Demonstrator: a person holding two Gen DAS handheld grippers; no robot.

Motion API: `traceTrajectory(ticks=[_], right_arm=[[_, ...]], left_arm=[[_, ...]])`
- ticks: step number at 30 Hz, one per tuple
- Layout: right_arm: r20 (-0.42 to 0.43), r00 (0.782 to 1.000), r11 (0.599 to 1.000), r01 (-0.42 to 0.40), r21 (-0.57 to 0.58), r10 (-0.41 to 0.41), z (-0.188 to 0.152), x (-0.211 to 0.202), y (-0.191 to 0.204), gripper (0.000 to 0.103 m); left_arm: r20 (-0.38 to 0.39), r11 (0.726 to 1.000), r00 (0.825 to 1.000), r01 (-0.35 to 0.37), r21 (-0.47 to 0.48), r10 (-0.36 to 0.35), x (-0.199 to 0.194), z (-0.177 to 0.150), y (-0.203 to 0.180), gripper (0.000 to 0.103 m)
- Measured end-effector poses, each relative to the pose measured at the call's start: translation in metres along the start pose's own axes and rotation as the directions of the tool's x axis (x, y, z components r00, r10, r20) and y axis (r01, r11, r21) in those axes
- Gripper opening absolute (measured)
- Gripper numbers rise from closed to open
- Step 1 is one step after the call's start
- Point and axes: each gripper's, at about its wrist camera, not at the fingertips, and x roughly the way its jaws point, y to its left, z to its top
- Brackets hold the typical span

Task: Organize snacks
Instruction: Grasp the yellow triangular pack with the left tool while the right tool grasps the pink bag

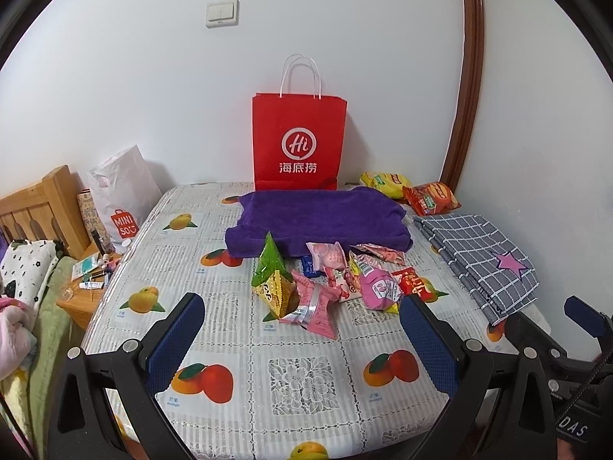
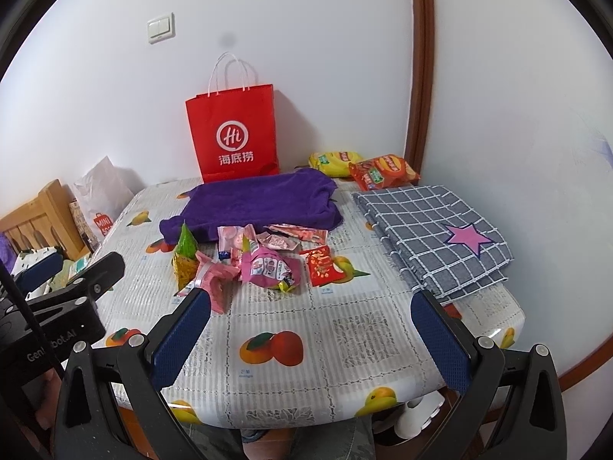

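Observation:
A pile of small snack packets (image 1: 329, 283) lies mid-table, pink, green, yellow and red; it shows in the right wrist view too (image 2: 260, 264). A red paper bag (image 1: 299, 142) (image 2: 235, 134) stands against the far wall. Two chip bags, yellow (image 1: 383, 182) (image 2: 335, 161) and red (image 1: 433, 197) (image 2: 383, 172), lie at the back right. My left gripper (image 1: 302, 306) is open and empty, just short of the pile. My right gripper (image 2: 312, 303) is open and empty, near the table's front edge, right of the left gripper (image 2: 76, 280).
A purple towel (image 1: 318, 218) (image 2: 260, 199) lies behind the pile. A folded grey checked cloth (image 1: 482, 257) (image 2: 433, 226) lies at the right. The fruit-print tablecloth (image 1: 299, 383) covers the table. A white shopping bag (image 1: 122, 195), a nightstand (image 1: 88, 291) and a bed are at left.

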Motion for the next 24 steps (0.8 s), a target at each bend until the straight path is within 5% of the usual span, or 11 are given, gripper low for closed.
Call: traceTrajectory(ticks=[12,24], right_arm=[[-0.092,0.995,0.999,0.028,0.026,-0.025,-0.004,0.068,-0.013,0.102],[-0.180,0.974,0.990,-0.138,0.016,0.139,0.004,0.155,0.015,0.101]], left_arm=[[-0.088,0.998,0.995,-0.047,-0.043,0.043,0.061,-0.006,0.033,0.102],[-0.202,0.992,0.977,-0.088,-0.086,0.069,0.128,-0.021,0.070,0.102]])
